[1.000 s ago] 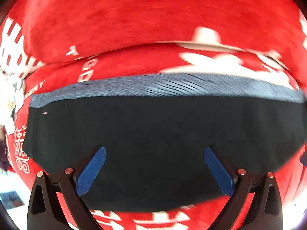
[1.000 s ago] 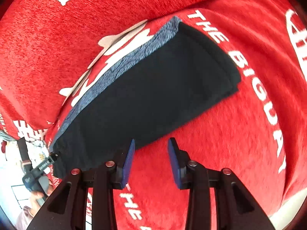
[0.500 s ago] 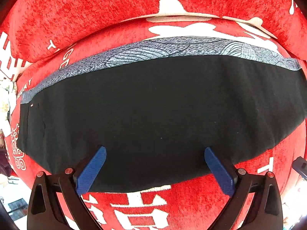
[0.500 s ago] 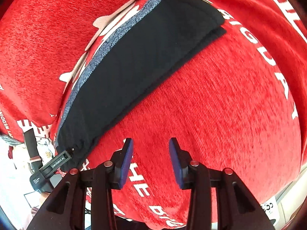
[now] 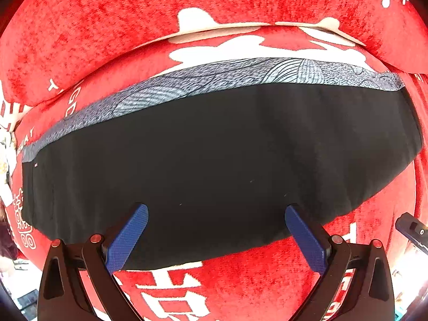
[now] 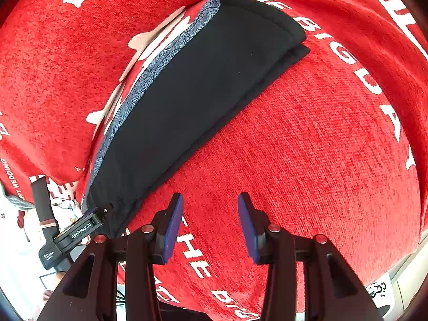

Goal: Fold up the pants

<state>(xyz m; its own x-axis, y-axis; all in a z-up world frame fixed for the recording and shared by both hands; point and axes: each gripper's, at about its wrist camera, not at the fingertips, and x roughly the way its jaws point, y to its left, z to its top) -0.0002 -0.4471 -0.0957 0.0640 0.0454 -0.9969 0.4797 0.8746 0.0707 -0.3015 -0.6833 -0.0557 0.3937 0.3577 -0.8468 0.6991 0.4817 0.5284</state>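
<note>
Black pants [image 5: 219, 160] with a grey patterned stripe along the far edge lie folded into a long flat band on a red cushion. My left gripper [image 5: 215, 211] points straight down over the band's near edge, jaws wide open, nothing between the blue pads. In the right wrist view the same pants [image 6: 192, 88] run diagonally from lower left to upper right. My right gripper [image 6: 210, 200] hovers over bare red fabric to the right of the pants, its jaws opening with nothing between them. The left gripper's body [image 6: 72, 232] shows at the pants' lower-left end.
The red sofa cover [image 6: 307, 147] bears white lettering and a back cushion [image 5: 160, 13] rises behind the pants. The seat's front edge drops off at the lower right [image 6: 396, 275]. Floor clutter shows at the left [image 6: 16, 227].
The left gripper slid along the pants, so more of the band's right end shows. The right gripper drew back off the pants' edge onto bare cushion and its jaws widened.
</note>
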